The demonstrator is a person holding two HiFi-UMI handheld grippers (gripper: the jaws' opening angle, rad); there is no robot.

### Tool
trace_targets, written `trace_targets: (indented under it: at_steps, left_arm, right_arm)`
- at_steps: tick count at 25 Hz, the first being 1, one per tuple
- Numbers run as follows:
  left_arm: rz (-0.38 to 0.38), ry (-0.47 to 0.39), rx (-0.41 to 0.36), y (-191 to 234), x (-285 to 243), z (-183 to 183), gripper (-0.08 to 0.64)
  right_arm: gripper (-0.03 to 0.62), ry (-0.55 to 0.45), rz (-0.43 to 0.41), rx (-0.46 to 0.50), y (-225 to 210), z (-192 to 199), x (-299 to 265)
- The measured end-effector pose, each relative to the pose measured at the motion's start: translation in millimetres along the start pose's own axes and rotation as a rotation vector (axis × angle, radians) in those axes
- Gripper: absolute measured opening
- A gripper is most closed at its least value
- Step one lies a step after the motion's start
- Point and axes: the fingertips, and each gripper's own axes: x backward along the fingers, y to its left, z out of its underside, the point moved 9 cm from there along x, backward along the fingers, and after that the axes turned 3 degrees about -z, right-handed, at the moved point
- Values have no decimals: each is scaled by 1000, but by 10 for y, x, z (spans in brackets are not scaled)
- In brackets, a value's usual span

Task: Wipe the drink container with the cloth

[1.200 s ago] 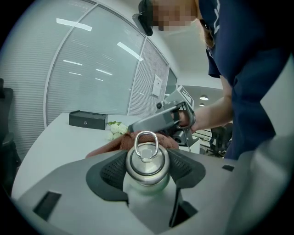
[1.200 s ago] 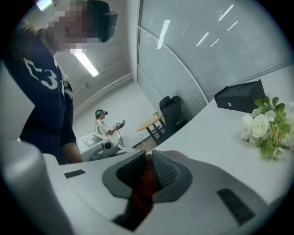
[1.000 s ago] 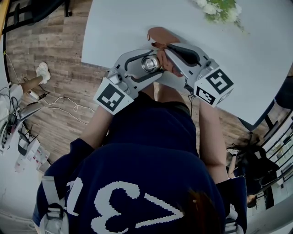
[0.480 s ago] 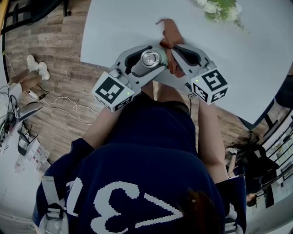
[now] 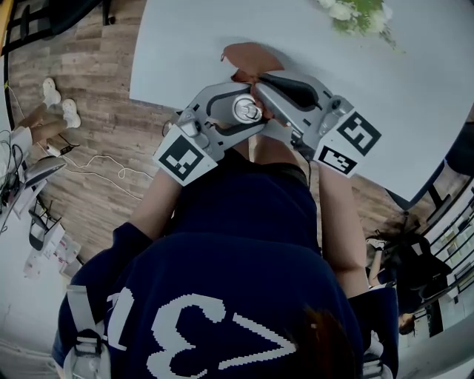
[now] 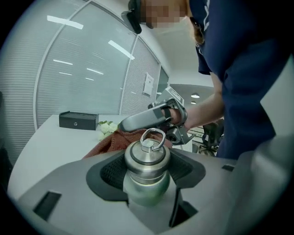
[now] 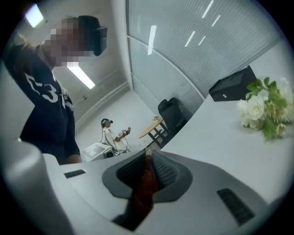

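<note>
Gripping a steel bottle [image 6: 147,170] from both sides, the left gripper [image 5: 238,112] has its jaws pressed against the bottle's body just below the lid, holding it upright. The pale table [image 5: 192,44] lies under and beyond the bottle, which sits over the table's near edge. The right gripper [image 5: 257,84] comes in from the bottle's right, its tips just beside the lid, and its jaws are pinched nearly together on a rust-brown cloth [image 7: 144,183]. The cloth [image 5: 248,55] bunches just behind the bottle on the far side and drapes toward the table; it seems to brush the lid, though the overlap makes contact hard to judge. A black box [image 6: 78,120] stands well beyond the bottle on the table. A bunch of white flowers [image 5: 355,16] lies far behind the bottle, to its right. A small metal ring [image 6: 152,137] stands up on top of the bottle's lid.
</note>
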Motion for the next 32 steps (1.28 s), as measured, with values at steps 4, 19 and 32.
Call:
trace_targets:
  at_steps: [4,19,32]
  left_arm:
    - [19,-1,-41,-17,24,25,271]
    - [-208,12,148,-86,-82,-95,272]
    - [21,-40,-51,-50,112,5,270]
  right_arm:
    - [55,83,37,97,0,83,-20]
    - [55,193,266,94,-403,512,184]
    - [55,55,-58,30,-4,144,-12]
